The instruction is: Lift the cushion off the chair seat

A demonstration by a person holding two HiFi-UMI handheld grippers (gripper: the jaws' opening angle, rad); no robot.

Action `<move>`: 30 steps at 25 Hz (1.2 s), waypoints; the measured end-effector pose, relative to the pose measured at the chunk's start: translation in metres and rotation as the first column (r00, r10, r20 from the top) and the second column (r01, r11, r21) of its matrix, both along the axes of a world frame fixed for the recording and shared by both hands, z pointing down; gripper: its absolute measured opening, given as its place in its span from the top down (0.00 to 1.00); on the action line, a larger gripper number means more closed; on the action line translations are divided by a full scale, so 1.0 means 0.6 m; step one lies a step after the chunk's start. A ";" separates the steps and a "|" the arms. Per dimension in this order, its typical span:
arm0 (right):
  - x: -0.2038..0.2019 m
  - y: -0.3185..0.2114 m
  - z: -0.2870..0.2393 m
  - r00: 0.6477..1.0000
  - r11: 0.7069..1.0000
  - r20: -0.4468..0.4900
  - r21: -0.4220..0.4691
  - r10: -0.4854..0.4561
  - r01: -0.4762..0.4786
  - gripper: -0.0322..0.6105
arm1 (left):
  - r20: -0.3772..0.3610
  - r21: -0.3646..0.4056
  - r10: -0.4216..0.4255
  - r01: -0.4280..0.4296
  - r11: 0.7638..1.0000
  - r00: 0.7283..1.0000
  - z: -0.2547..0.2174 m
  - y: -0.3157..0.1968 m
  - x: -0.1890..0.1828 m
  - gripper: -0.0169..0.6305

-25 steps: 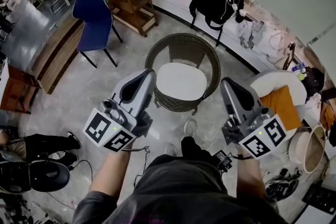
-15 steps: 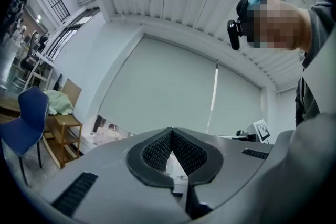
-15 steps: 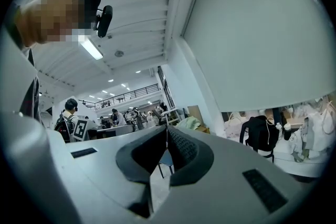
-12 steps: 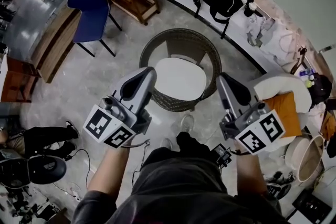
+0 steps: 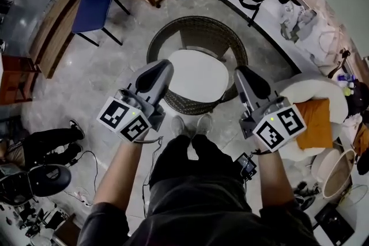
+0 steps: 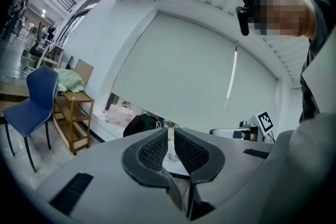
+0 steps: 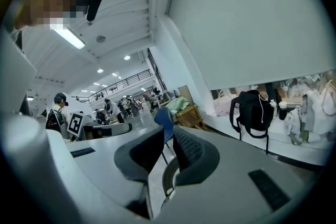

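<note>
Approach stage: the left gripper (image 5: 163, 68) and right gripper (image 5: 242, 73) hover on either side of a round dark wicker chair (image 5: 199, 29), jaws closed on nothing. The round white cushion (image 5: 199, 75) lies untouched on its seat. Next, the jaws likely must open and reach the cushion's near edge.

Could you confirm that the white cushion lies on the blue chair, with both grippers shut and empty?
Not quite: the head view shows the white cushion on the round wicker chair. The left gripper and right gripper are indeed shut and empty.
</note>
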State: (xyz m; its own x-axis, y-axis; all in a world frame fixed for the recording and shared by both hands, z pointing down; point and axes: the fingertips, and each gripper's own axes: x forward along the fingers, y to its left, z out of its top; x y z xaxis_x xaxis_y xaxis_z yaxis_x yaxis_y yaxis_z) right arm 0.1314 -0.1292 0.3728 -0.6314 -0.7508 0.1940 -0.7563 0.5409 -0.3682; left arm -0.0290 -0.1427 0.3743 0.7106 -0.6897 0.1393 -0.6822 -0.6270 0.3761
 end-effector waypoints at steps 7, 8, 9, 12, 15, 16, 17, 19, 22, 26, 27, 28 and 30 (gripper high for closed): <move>0.011 -0.062 0.143 0.996 0.994 -0.081 -0.091 0.045 -0.053 0.93 | 0.024 -0.116 0.004 -0.001 0.993 1.000 0.163 -0.068 -0.021 0.81; 0.012 -0.068 0.164 0.994 0.992 -0.092 -0.108 0.053 -0.062 0.93 | 0.032 -0.139 0.001 0.003 0.990 0.999 0.190 -0.073 -0.029 0.79; 0.012 -0.074 0.187 0.993 0.990 -0.105 -0.124 0.056 -0.069 0.93 | 0.040 -0.160 -0.001 0.007 0.987 0.999 0.217 -0.076 -0.038 0.78; 0.000 -0.090 0.268 0.988 0.982 -0.151 -0.179 0.037 -0.064 0.81 | 0.058 -0.229 -0.017 0.029 0.973 0.998 0.302 -0.080 -0.068 0.73; -0.010 -0.113 0.356 0.980 0.969 -0.201 -0.239 0.007 -0.056 0.76 | 0.083 -0.317 -0.032 0.057 0.947 0.996 0.398 -0.080 -0.093 0.66; -0.011 -0.121 0.386 0.975 0.964 -0.221 -0.259 -0.003 -0.056 0.74 | 0.088 -0.350 -0.034 0.063 0.935 0.996 0.430 -0.078 -0.098 0.65; -0.011 -0.128 0.417 0.971 0.958 -0.241 -0.280 -0.014 -0.056 0.72 | 0.090 -0.385 -0.035 0.068 0.920 0.995 0.460 -0.074 -0.102 0.63; -0.012 -0.140 0.476 0.960 0.946 -0.278 -0.320 -0.036 -0.057 0.70 | 0.093 -0.446 -0.045 0.081 0.891 0.995 0.517 -0.066 -0.111 0.59; -0.014 -0.152 0.552 0.942 0.928 -0.328 -0.367 -0.069 -0.060 0.67 | 0.099 -0.508 -0.068 0.109 0.855 0.993 0.585 -0.055 -0.126 0.54; -0.013 -0.159 0.620 0.923 0.909 -0.373 -0.410 -0.097 -0.071 0.63 | 0.115 -0.560 -0.077 0.128 0.818 0.990 0.652 -0.043 -0.139 0.49; -0.011 -0.161 0.633 0.920 0.906 -0.379 -0.417 -0.098 -0.075 0.62 | 0.119 -0.569 -0.075 0.130 0.812 0.990 0.665 -0.041 -0.142 0.48; -0.010 -0.164 0.644 0.918 0.903 -0.384 -0.422 -0.098 -0.080 0.62 | 0.122 -0.577 -0.073 0.131 0.807 0.990 0.678 -0.039 -0.144 0.47; -0.009 -0.168 0.667 0.914 0.898 -0.393 -0.431 -0.101 -0.086 0.61 | 0.124 -0.592 -0.070 0.130 0.796 0.990 0.702 -0.036 -0.148 0.46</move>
State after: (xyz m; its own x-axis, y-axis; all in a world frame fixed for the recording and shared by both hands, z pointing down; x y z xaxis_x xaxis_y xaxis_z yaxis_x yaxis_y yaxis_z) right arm 0.1262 -0.2301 0.7727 -0.4355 -0.5278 0.7293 -0.8837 0.4050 -0.2346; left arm -0.1180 -0.1643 0.7953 0.6055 -0.5145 0.6072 -0.7786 -0.2249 0.5858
